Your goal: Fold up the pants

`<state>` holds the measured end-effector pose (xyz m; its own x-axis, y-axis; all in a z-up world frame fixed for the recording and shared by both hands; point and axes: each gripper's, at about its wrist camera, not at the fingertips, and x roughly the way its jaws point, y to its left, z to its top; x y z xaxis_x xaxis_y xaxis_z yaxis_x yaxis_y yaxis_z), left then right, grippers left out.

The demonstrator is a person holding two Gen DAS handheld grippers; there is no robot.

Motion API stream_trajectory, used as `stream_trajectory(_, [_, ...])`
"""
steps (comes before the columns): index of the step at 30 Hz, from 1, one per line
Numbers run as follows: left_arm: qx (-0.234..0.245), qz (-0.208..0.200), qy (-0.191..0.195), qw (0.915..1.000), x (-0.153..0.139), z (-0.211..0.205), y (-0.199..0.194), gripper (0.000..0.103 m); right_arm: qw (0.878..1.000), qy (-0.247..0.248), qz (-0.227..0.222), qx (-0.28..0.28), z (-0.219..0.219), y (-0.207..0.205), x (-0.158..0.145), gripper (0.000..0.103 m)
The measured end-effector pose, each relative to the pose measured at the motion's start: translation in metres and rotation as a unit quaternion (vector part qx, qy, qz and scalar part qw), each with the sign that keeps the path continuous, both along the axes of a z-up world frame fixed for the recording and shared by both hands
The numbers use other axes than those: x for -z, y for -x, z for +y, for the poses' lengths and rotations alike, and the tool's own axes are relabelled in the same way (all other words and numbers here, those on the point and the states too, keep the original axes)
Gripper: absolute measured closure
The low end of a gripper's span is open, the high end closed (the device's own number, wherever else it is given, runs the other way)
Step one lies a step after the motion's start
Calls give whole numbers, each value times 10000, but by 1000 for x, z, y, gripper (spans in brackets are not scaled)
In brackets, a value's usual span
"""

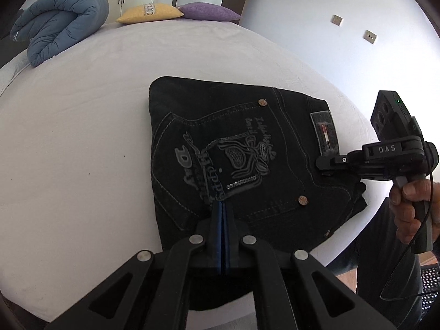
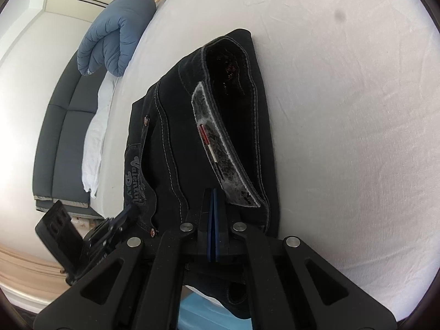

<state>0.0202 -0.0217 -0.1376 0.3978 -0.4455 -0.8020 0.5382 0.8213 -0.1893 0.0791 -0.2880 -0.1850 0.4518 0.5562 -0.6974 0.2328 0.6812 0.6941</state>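
Black jeans (image 1: 242, 148) lie folded into a compact rectangle on the white bed (image 1: 82, 137), back pocket with grey embroidery facing up. My left gripper (image 1: 222, 206) is shut, its blue pads together, tips resting over the near edge of the pocket. My right gripper (image 1: 320, 162) is seen from the side at the waistband by the patch label (image 1: 324, 133). In the right wrist view the right gripper (image 2: 214, 192) is shut with nothing between its pads, just above the jeans (image 2: 170, 143) beside the label (image 2: 217, 148). The left gripper (image 2: 129, 211) shows at lower left.
A rolled blue duvet (image 1: 60, 22) lies at the far left of the bed, with a yellow pillow (image 1: 150, 12) and a purple pillow (image 1: 209, 11) at the far end. A grey sofa (image 2: 63, 126) stands beside the bed. A wall (image 1: 343, 41) is to the right.
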Motion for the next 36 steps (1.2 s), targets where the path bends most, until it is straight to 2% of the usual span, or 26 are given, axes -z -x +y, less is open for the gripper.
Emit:
stream_trajectory(6, [36, 76, 88, 9999, 28, 11, 6, 101, 10000, -48, -44, 57, 0, 1, 3, 103])
stream_trajectory(8, [2, 198, 258, 9995, 33, 11, -3, 100, 9999, -35, -100, 35, 0, 1, 4, 103])
stream_trajectory(11, [-52, 450, 447, 9980, 28, 15, -12, 99, 9997, 163, -180, -17, 4, 4, -9, 103])
stream_trajectory(12, [-111, 540, 550, 9970, 20, 19, -14, 100, 9994, 206, -273, -39, 6, 7, -17, 98])
stream_trajectory(13, [-177, 540, 638, 9963, 11, 24, -14, 97, 9990, 264, -374, -14, 7, 13, -27, 97])
stream_trajectory(14, [-261, 457, 727, 9960, -1, 30, -14, 81, 9982, 213, -566, 23, 7, 20, -38, 96])
stream_trajectory(15, [-393, 282, 816, 9955, -14, 38, -13, 64, 9972, 133, -739, 50, 5, 25, -46, 89])
stream_trajectory(16, [-570, 97, 890, 9944, -24, 47, -13, 26, 9962, 90, -863, 94, 2, 31, -53, 84])
stream_trajectory(17, [-723, -42, 955, 9928, -31, 63, -14, 7, 9956, 79, -918, 174, -2, 35, -57, 63])
stream_trajectory(18, [-875, -147, 998, 9910, -36, 70, -18, 5, 9953, 63, -921, 304, -8, 38, -58, 31])
stream_trajectory(19, [-928, -123, 1025, 9903, -38, 76, -26, 5, 9943, 38, -937, 515, -16, 42, -58, 22])
stream_trajectory(20, [-937, 6, 984, 9907, -35, 79, -36, 5, 9929, -14, -963, 696, -25, 43, -57, 21])
stream_trajectory(24, [-819, 556, 903, 9910, -16, 77, -68, 9, 9942, -289, -596, 844, -46, 33, -38, 21])
stream_trajectory(25, [-735, 751, 835, 9910, -9, 73, -77, 13, 9948, -399, -549, 766, -47, 29, -33, 21])
stream_trajectory(28, [-459, 1194, 847, 9882, 6, 64, -90, 13, 9976, -367, -317, 497, -46, 9, -22, 22])
stream_trajectory(30, [-423, 1431, 783, 9857, 18, 58, -97, 17, 9981, -349, -135, 485, -48, -2, -11, 25])
stream_trajectory(31, [-405, 1467, 742, 9856, 22, 56, -98, 22, 9976, -435, -173, 507, -51, -5, -9, 25])
stream_trajectory(32, [-365, 1464, 713, 9860, 24, 53, -100, 22, 9970, -525, -195, 526, -54, -9, -8, 26])
stream_trajectory(34, [-289, 1499, 690, 9859, 24, 48, -103, 22, 9972, -532, -95, 516, -58, -17, -6, 33])
stream_trajectory(36, [-235, 1550, 631, 9856, 25, 43, -106, 25, 9978, -493, 23, 439, -57, -25, -2, 47])
